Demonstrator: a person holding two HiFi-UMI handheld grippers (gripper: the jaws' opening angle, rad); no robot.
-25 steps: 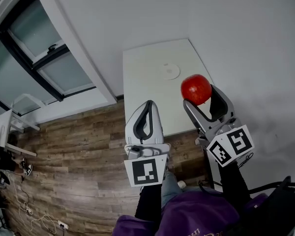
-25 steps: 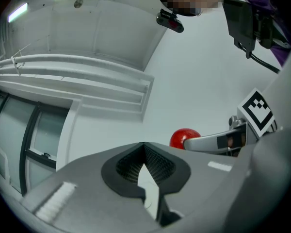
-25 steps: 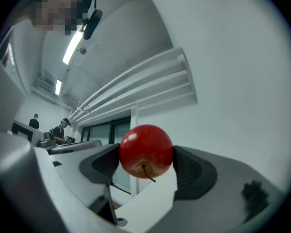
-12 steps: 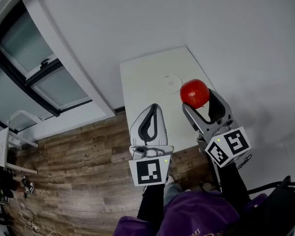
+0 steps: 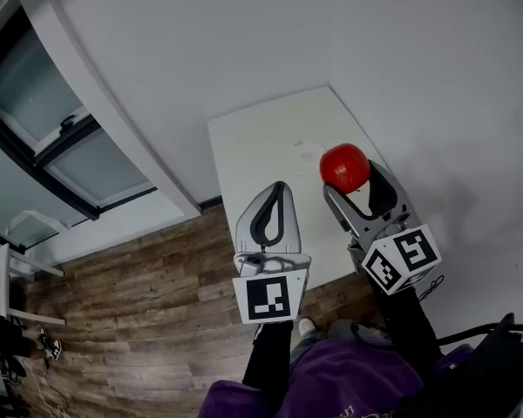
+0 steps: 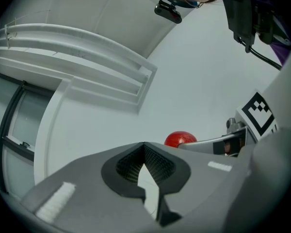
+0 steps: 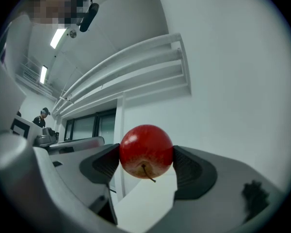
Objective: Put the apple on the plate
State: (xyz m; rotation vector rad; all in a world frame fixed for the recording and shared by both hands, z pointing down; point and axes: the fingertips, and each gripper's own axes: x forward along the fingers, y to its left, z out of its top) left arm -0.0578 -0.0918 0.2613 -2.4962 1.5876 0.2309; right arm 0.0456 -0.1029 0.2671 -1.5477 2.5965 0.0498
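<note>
A red apple (image 5: pixel 344 167) is clamped between the jaws of my right gripper (image 5: pixel 349 174), held in the air above the near right part of a small white table (image 5: pixel 253 159). In the right gripper view the apple (image 7: pixel 146 151) fills the gap of the gripper (image 7: pixel 146 161), stem toward the camera. A white plate (image 5: pixel 307 151) lies flat on the table just beyond the apple, partly hidden by it. My left gripper (image 5: pixel 275 205) hangs over the table's near edge, jaws together and holding nothing. From the left gripper view (image 6: pixel 144 152) the apple (image 6: pixel 180 139) shows to the right.
The table stands against a pale wall (image 5: pixel 244 33). A dark-framed window (image 5: pixel 44 138) runs along the left. Wooden floor (image 5: pixel 131 320) lies below and to the left of the table. A purple sleeve (image 5: pixel 331 381) is at the bottom.
Both grippers have moved forward over the table. The apple has travelled with the right gripper toward the plate and now overlaps the plate's near edge.
</note>
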